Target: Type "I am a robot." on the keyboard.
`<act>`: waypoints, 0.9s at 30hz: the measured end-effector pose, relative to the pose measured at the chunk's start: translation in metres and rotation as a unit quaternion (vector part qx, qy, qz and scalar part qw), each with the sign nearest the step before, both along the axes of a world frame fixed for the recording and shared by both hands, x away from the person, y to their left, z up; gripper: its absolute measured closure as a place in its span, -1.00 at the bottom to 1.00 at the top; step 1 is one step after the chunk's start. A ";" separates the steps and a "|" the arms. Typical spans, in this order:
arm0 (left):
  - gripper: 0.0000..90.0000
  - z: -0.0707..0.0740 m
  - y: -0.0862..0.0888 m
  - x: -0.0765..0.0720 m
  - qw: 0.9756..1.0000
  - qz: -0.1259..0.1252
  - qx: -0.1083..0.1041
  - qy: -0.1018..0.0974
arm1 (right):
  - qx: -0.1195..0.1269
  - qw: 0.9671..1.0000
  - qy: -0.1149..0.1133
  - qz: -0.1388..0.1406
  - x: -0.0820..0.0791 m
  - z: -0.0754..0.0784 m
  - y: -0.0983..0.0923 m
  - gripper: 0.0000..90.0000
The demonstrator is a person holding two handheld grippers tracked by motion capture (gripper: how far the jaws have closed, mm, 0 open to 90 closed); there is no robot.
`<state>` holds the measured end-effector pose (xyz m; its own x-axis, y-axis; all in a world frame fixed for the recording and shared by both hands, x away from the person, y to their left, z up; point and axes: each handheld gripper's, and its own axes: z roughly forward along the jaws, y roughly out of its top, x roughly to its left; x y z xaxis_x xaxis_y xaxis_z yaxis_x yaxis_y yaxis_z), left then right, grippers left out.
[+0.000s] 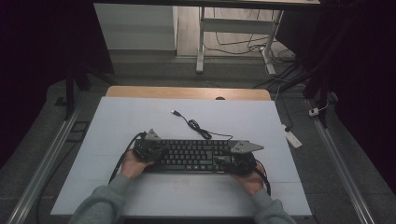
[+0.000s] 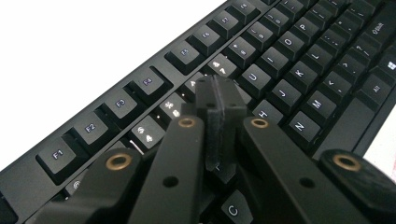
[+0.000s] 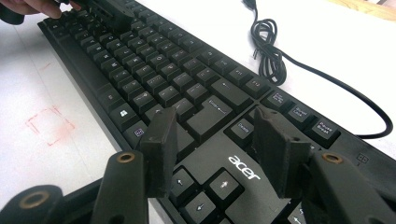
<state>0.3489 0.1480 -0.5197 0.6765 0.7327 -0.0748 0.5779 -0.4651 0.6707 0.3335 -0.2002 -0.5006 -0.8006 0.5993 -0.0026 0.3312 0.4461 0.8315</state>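
A black Acer keyboard [image 1: 194, 155] lies across the near middle of the white table [image 1: 140, 116]. Its USB cable [image 1: 196, 126] is loosely coiled behind it. My left gripper [image 1: 156, 150] is at the keyboard's left end. In the left gripper view its jaws [image 2: 219, 100] are pressed together with nothing between them, tips low over the letter keys [image 2: 289, 51]. My right gripper [image 1: 224, 158] is at the right end. Its jaws [image 3: 214, 122] stand apart above the logo and arrow keys [image 3: 224, 182], gripping nothing. The left gripper [image 3: 109, 11] also shows far off in the right gripper view.
A faint red square mark [image 3: 49, 125] is on the table in front of the keyboard. The cable coil [image 3: 268, 51] lies just behind the function keys. A wooden strip [image 1: 187, 92] edges the table's back. A power strip [image 1: 293, 138] lies on the floor at the right.
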 end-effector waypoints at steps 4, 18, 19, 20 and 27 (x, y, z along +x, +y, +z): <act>0.98 -0.001 0.001 0.001 1.000 0.004 -0.005 0.004 | -0.001 1.000 0.000 -0.001 0.000 0.000 0.000 0.11; 0.22 0.025 0.023 -0.012 0.997 0.014 -0.063 -0.032 | 0.001 1.000 -0.002 -0.001 0.000 0.001 0.000 0.11; 0.14 0.026 0.025 -0.013 0.997 0.017 -0.064 -0.032 | 0.000 1.000 -0.002 -0.001 0.000 0.001 0.000 0.11; 0.07 0.027 0.027 -0.014 0.997 0.020 -0.066 -0.030 | 0.000 1.000 -0.001 -0.001 0.000 0.001 -0.001 0.11; -0.21 0.037 0.037 -0.028 0.997 0.028 -0.072 -0.025 | 0.001 1.000 -0.002 -0.003 0.001 0.001 -0.002 0.11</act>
<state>0.3205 0.1848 -0.4829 0.6402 0.7534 -0.1504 0.5651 -0.3291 0.7566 0.3341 -0.2020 -0.4994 -0.7964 0.6048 -0.0046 0.3306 0.4416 0.8341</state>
